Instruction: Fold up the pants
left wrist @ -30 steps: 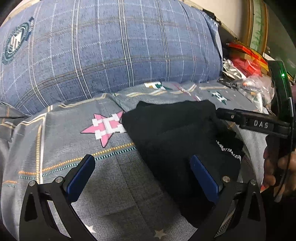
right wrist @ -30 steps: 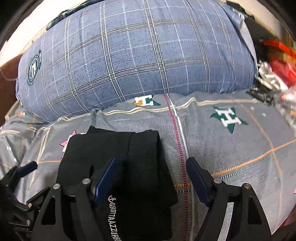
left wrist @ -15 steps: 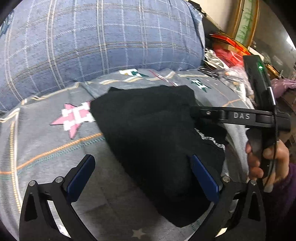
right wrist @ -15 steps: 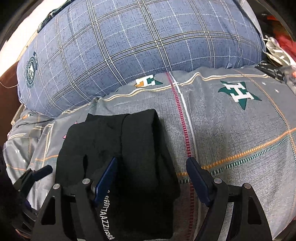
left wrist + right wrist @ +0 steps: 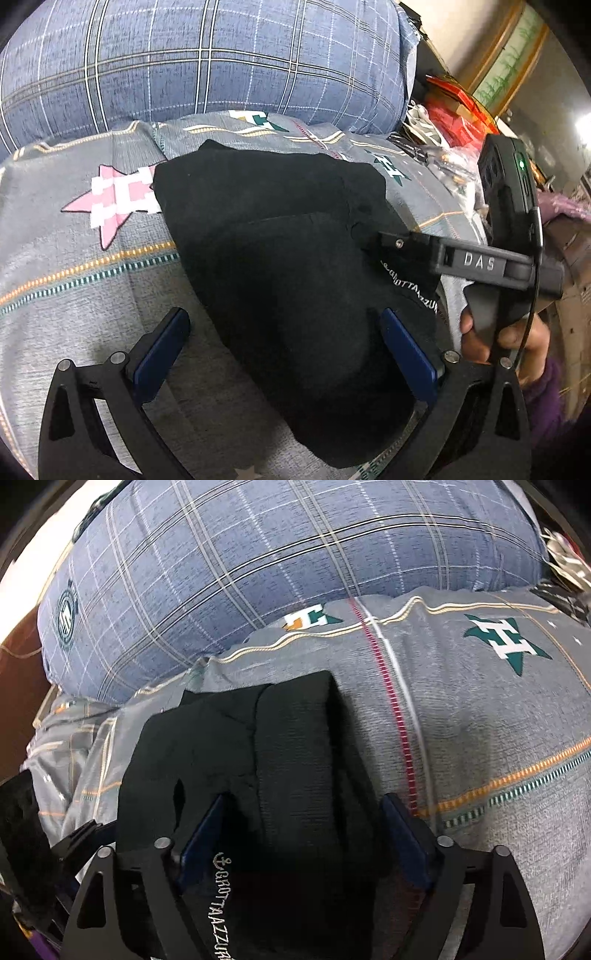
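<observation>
A bed under a grey sheet [image 5: 480, 738] with printed stars and dashed stripes carries everything. Black pants [image 5: 280, 258] lie folded on it — a pink star [image 5: 110, 206] just beside them, a green one [image 5: 506, 642] further off. Behind the pants rests a blue plaid pillow [image 5: 258, 565], touching the sheet.

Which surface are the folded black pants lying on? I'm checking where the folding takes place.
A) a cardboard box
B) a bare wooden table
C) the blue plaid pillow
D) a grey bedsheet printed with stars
D: the black pants lie flat on the grey bedsheet with star prints, in front of the blue plaid pillow, not on it.
</observation>
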### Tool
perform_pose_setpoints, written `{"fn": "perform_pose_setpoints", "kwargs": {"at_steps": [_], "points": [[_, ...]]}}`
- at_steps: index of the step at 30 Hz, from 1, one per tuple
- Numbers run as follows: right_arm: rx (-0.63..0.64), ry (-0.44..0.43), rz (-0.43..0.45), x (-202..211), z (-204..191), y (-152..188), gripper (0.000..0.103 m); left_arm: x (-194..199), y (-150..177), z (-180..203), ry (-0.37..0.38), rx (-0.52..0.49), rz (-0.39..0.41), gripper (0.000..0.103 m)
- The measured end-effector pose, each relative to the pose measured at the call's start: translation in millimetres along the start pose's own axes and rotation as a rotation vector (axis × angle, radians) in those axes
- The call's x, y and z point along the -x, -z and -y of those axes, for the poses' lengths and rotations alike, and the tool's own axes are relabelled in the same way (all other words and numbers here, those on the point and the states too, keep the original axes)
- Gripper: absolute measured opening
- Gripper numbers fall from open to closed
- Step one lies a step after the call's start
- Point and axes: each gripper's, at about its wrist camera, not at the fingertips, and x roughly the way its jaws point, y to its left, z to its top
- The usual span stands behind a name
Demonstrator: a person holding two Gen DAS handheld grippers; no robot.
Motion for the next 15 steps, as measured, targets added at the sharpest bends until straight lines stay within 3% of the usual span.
{"fn": "perform_pose_setpoints", "kwargs": {"at_steps": [5, 9, 15], "points": [[-0.015, -0.043, 0.015, 1, 1, 2, 0.087, 1, -3, 2, 0.027, -0.003, 0.018, 0.095], [-0.022, -0.048, 0.034, 6, 4, 2, 0.063, 2, -4, 2, 0.016, -0.002, 0.038, 0.085], [0.009, -0.055, 0.063, 17, -2, 4, 0.041, 7, -6, 0, 0.011, 0.003, 0.071, 0.066]]}}
